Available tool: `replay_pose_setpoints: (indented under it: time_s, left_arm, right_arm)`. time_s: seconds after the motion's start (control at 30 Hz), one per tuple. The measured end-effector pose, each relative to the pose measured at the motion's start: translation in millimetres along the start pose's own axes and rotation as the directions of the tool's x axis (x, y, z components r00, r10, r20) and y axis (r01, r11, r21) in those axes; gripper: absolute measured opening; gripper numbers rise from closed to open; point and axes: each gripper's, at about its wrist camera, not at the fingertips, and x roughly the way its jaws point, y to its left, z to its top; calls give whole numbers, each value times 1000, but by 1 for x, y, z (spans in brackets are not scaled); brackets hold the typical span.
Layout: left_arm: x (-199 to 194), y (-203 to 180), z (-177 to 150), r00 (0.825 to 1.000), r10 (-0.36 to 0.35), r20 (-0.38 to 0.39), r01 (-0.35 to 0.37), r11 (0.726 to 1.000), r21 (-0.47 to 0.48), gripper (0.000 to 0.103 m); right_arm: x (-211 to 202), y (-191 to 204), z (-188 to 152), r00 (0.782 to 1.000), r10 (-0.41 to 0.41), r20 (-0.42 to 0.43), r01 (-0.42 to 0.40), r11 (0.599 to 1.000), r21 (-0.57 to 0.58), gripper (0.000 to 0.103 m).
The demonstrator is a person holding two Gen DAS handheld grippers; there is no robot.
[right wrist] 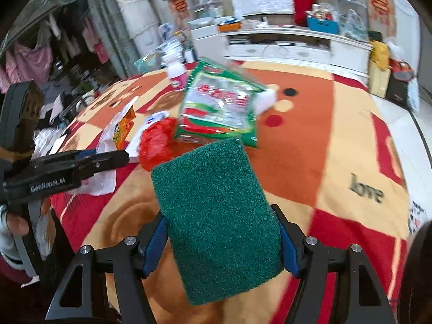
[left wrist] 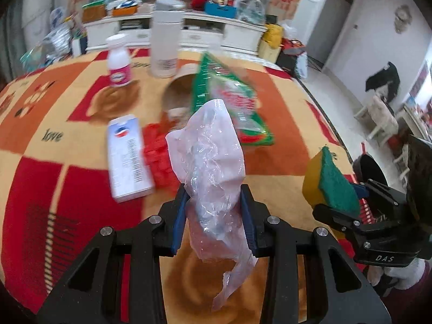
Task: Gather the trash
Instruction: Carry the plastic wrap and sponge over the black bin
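Above the patterned table (left wrist: 81,113), your left gripper (left wrist: 213,202) pinches the crumpled plastic bag (left wrist: 210,156) and your right gripper (right wrist: 221,232) clamps the sponge (right wrist: 218,210), remaining wrappers ahead.

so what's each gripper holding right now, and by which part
Left gripper pinches a crumpled clear plastic bag around its middle. Right gripper clamps a green scouring sponge across its side edges, near the lower half.

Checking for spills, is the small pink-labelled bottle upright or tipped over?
Upright: the pink-labelled bottle stands on its base on the patterned tablecloth, white cap on top.
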Motion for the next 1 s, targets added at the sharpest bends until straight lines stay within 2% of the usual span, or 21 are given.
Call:
replay_pose_setpoints:
  time_s: [0.3, 0.7, 1.0]
  left_arm:
    - [20, -64, 9, 999, -48, -8, 49, 993, 104, 35]
    - [42, -134, 13, 993, -113, -34, 117, 972, 205, 35]
    - [66, -179, 17, 975, -201, -88, 217, 946, 240, 35]
  right_arm:
    - [-30, -44, -17, 997, -73, 35, 68, 991, 113, 69]
    - [-65, -103, -42, 984, -166, 56, 148, 957, 248, 70]
    - [-90, -151, -62, 966, -254, 48, 223, 913, 342, 70]
